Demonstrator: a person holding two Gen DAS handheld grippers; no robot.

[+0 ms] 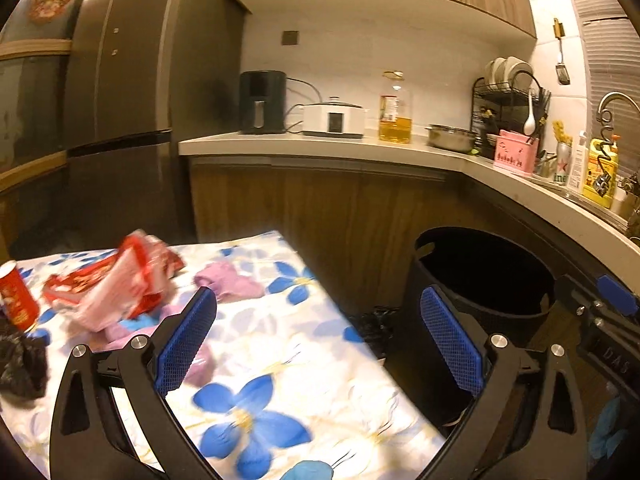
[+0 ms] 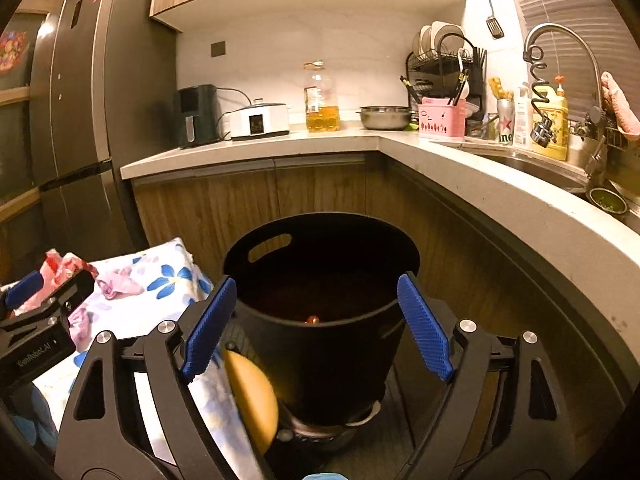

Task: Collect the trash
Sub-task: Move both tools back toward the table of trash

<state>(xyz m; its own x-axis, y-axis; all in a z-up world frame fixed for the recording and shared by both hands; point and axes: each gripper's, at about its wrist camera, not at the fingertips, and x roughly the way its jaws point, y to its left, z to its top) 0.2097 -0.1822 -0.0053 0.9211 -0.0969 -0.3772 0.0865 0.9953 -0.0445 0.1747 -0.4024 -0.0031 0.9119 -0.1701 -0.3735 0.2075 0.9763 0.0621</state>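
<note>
trash (image 2: pixel 313 319), small and orange, inside black bin (image 2: pixel 280 340).

- Warm yellow indoor light in both views; brightest on the white wall (image 1: pixel 360 40) under the upper cabinets.
- Bin (image 2: pixel 320 280) interior near black; little detail visible inside.
- Lower cabinet fronts and fridge (image 1: pixel 120 100) sit in dim shadow.
- Motion blur smears the floral cloth (image 1: pixel 280 360) and red wrappers (image 1: pixel 120 280), left of frame.
- Strong fisheye bending at edges; dark vignette in corners.
</note>
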